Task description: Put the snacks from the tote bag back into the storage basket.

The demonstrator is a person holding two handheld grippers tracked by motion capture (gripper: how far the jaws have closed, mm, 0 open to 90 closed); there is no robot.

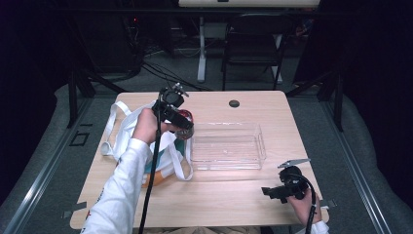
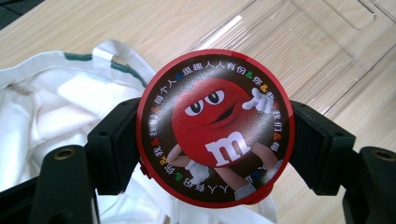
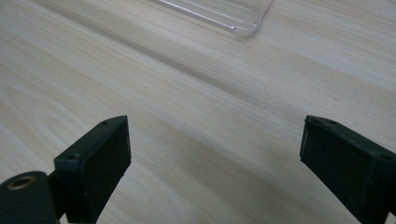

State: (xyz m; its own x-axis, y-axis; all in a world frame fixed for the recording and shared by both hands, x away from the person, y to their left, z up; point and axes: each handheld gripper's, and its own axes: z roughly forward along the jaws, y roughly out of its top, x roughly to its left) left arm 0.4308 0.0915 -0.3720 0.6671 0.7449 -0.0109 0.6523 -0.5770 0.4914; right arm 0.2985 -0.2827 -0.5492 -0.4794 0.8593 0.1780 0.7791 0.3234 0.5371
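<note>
A round red candy tin with a red cartoon figure on its lid is clamped between my left gripper's two black jaws. In the high view that left gripper holds the tin in the air over the right edge of a white cloth tote bag, just left of a clear plastic tray. My right gripper rests low near the table's front right, jaws wide apart. In its own view the right gripper has bare wood between its jaws and a corner of the tray ahead.
The light wooden table has a dark round grommet near its far edge. The bag's white handles trail toward the tray. A black folding chair and a desk leg stand beyond the table.
</note>
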